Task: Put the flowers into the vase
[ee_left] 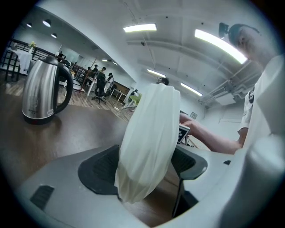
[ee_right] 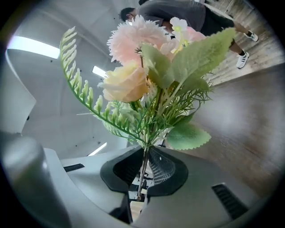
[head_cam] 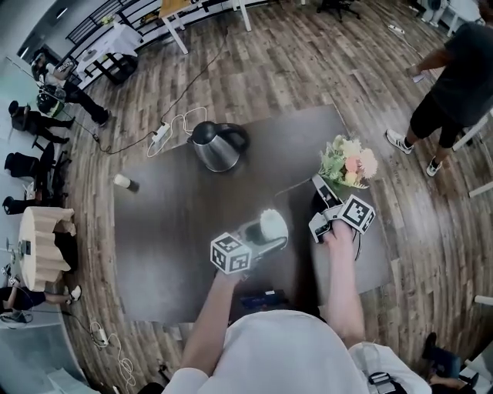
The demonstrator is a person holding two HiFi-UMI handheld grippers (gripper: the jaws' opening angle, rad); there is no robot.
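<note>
On dark table (head_cam: 169,231), kettle (head_cam: 216,146) near far edge, print too small to read; left gripper (head_cam: 259,239) clamped on white vase (head_cam: 273,224) toward near edge, right gripper (head_cam: 325,194) pinching flowers (head_cam: 349,163) at right edge, stems (ee_right: 143,171) seen only in right gripper view.

You're looking down at a dark surface (head_cam: 169,231) on a wood-plank floor (head_cam: 308,69). A table (head_cam: 174,8) stands far off, seated people (head_cam: 31,123) far left, and strip lights (ee_left: 140,28) glow overhead.

Pastel flowers (ee_right: 147,75), white vase (ee_left: 149,138).
Pink and cream with green foliage; silver kettle (head_cam: 216,146), black-handled; dark brown table (head_cam: 177,231); grey-brown plank floor (head_cam: 308,61).
</note>
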